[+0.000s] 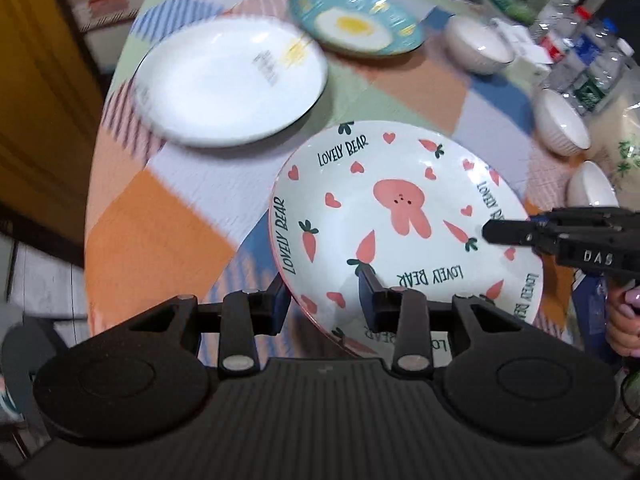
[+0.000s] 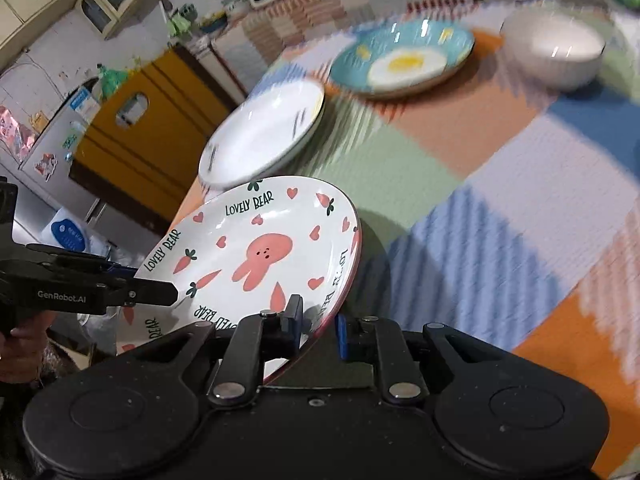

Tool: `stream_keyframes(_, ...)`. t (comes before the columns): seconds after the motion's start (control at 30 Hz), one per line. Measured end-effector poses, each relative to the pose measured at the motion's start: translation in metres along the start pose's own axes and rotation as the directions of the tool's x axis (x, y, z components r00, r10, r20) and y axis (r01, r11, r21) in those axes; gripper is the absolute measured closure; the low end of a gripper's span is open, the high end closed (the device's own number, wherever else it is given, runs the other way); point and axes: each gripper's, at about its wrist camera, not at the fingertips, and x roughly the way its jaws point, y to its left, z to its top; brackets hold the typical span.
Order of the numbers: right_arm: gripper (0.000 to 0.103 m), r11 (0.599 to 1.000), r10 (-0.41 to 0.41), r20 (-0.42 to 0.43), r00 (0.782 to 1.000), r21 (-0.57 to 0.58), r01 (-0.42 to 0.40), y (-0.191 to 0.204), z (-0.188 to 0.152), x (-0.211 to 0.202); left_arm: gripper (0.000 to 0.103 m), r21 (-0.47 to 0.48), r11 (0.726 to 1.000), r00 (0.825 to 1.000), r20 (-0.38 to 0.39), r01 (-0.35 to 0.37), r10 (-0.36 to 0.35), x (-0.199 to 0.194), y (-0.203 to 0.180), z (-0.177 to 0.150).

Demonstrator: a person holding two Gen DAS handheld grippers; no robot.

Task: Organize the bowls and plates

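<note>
The jaws of both grippers are narrowed onto the rim of one plate. In the left wrist view the left gripper (image 1: 324,300) straddles the near edge of the bunny plate (image 1: 404,220), one blue-padded finger below the rim at lower centre left and the other lying on the plate's printed face. In the right wrist view the right gripper (image 2: 318,326) pinches the opposite edge of the same plate (image 2: 260,256), one finger over the face and one behind the pink-edged rim. The plate, printed with a pink rabbit, carrots, hearts and the words LOVELY BEAR, is tilted and held off the table (image 1: 160,236), casting a shadow on the patchwork cloth just under it.

Each gripper shows in the other's view: the right gripper enters at the right edge of the left wrist view (image 1: 504,232), its tip over the plate's rim, with part of a hand (image 1: 622,320) under it; the left gripper comes in from the left edge of the right wrist view (image 2: 160,294).

Beyond the held plate, in the upper left of the left wrist view, a plain white plate (image 1: 230,80) lies on the table. Farther back at upper centre sits a blue plate with a fried-egg design (image 1: 356,20). To its right stands a white bowl (image 1: 478,44), and two more white bowls (image 1: 562,122) (image 1: 592,190) line the right edge, beside a cluster of plastic bottles (image 1: 584,56). The background is blurred.
</note>
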Motion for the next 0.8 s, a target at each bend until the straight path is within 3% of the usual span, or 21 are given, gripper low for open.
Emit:
stream_keyframes(0.33,0.082,0.99,-0.138,0.117,0.983,0.011,0.138,-0.037,0.027,-0.041,0.069,0.057,0.995,0.996,-0.013,0.085,-0.085,0.03,-0.042,0.056)
stream_keyframes(0.8,0.081,0.98,-0.198,0.083,0.977,0.044,0.195,-0.08,0.046,-0.025,0.069,0.103,0.991,0.995,-0.063,0.089,-0.083,0.084,-0.062,0.093)
